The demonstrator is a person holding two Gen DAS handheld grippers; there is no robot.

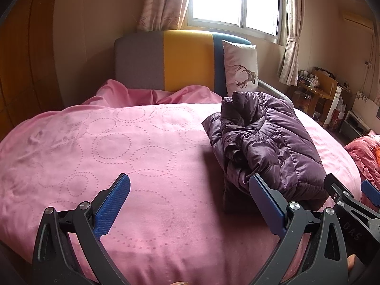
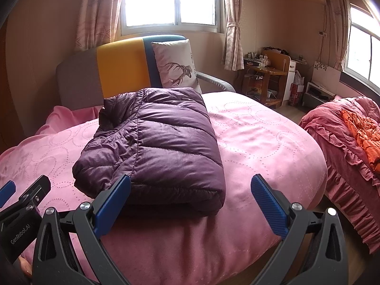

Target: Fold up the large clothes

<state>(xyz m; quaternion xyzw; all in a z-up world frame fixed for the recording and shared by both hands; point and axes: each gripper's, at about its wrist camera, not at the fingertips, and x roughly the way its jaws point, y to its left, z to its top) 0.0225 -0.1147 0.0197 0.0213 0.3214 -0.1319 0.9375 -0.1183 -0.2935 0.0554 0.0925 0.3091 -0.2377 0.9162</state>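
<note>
While hovering low over the near edge of the bed, left gripper (image 1: 190, 204): blue pads spread wide, nothing between them, only pink bedspread (image 1: 118, 147) in the gap. Right-hand pad just at the near corner of the purple puffer jacket (image 1: 263, 147), contact not certain. Right gripper (image 2: 191, 206): likewise spread wide, empty, its left-hand pad in front of the jacket's near hem, touching or not unclear. Each gripper visible at the edge of the other's view, side by side and close.

Jacket (image 2: 156, 147) folded into a thick rectangular bundle, lying on the bedspread toward the headboard, collar end bunched and raised at the far side. Behind it, deer-print pillow (image 2: 177, 65) upright against the grey, yellow and blue headboard (image 2: 121, 68). Further out: curtained window (image 2: 171, 0), wooden desk (image 2: 268, 76), second bed with red ruffled cover (image 2: 342, 142) and an orange garment (image 2: 365, 135) on top.
</note>
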